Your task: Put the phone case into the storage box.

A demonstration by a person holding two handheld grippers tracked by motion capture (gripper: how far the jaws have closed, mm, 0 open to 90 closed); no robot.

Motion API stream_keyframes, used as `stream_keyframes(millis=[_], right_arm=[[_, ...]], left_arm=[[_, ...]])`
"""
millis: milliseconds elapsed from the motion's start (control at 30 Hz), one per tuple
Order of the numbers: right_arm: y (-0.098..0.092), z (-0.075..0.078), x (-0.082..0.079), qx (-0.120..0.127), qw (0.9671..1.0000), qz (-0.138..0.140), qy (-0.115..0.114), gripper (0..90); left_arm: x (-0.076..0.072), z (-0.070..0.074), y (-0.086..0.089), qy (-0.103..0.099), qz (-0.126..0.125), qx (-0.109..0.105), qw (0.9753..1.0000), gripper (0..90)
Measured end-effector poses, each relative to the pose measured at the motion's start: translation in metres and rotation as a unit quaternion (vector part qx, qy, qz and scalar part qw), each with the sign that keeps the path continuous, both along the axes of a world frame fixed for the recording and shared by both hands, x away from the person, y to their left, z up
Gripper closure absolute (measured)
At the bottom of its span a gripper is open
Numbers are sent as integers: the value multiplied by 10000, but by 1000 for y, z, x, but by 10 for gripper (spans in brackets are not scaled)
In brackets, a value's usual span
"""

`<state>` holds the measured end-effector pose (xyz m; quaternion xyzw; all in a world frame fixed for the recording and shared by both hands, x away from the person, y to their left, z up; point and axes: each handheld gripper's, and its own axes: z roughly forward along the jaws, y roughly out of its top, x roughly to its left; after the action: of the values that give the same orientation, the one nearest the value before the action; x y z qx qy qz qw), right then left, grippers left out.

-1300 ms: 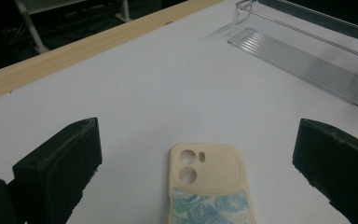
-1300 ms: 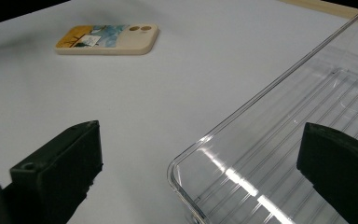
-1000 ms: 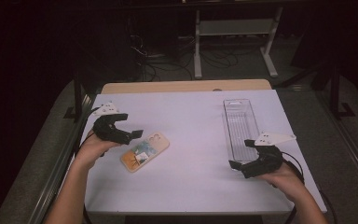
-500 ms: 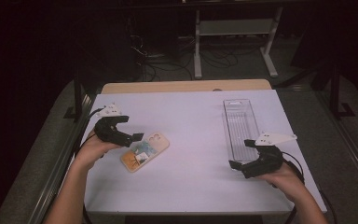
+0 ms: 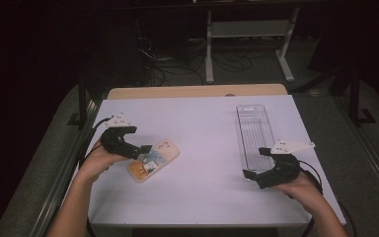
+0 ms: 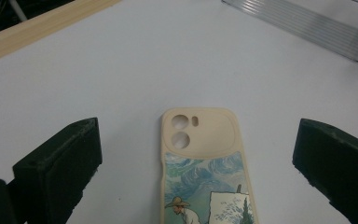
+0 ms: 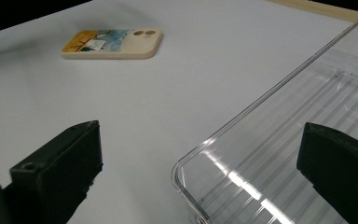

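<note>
The phone case [image 5: 154,160] lies flat on the left half of the white table [image 5: 202,133], printed back up, its cream camera end pointing toward the table's middle and its painted end toward the person's left hand; in the left gripper view the case [image 6: 205,168] shows a cream rim, two round lens holes and a small slot above a painted scene of swirling blue sky and a figure in a hat. Bare tabletop surrounds it on every side, and nothing lies on it or against it. The left gripper [image 5: 140,149] sits just at the case's near-left end, and along its own view the two black jaws stand wide apart, one on either side of the case, neither touching it and nothing held between them. Well apart, on the right half of the table, a long clear plastic tray [image 5: 254,133] with a ribbed floor lies lengthwise, empty. The right gripper [image 5: 252,168] rests at the tray's near end, its jaws also spread wide; in its own view the tray's rounded near corner [image 7: 186,170] lies between them, unclamped, with the phone case [image 7: 112,43] far off across the table.
</note>
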<state>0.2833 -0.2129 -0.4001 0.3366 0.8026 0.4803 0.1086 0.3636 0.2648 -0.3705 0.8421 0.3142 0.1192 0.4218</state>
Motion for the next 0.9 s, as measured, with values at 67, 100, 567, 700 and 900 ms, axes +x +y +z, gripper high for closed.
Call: stream_keyframes(millis=[67,100,567,700,900], right_arm=[[0,0,0,19,10000,-1,-8,0],[0,0,0,22,10000,0,-15,0],[0,-1,0,21,10000,-14,-24,0],[0,-1,0,3,10000,-8,-33,0],[0,-1,0,-8,10000,-7,-43,0]], left_arm=[[0,-1,1,2,-15,40,10000,9],[0,-2,1,18,-6,30,10000,9],[-4,-11,3,118,-13,145,9998,9],[-5,-13,4,113,-44,190,9997,9],[-6,-16,4,147,-72,240,9996,9]])
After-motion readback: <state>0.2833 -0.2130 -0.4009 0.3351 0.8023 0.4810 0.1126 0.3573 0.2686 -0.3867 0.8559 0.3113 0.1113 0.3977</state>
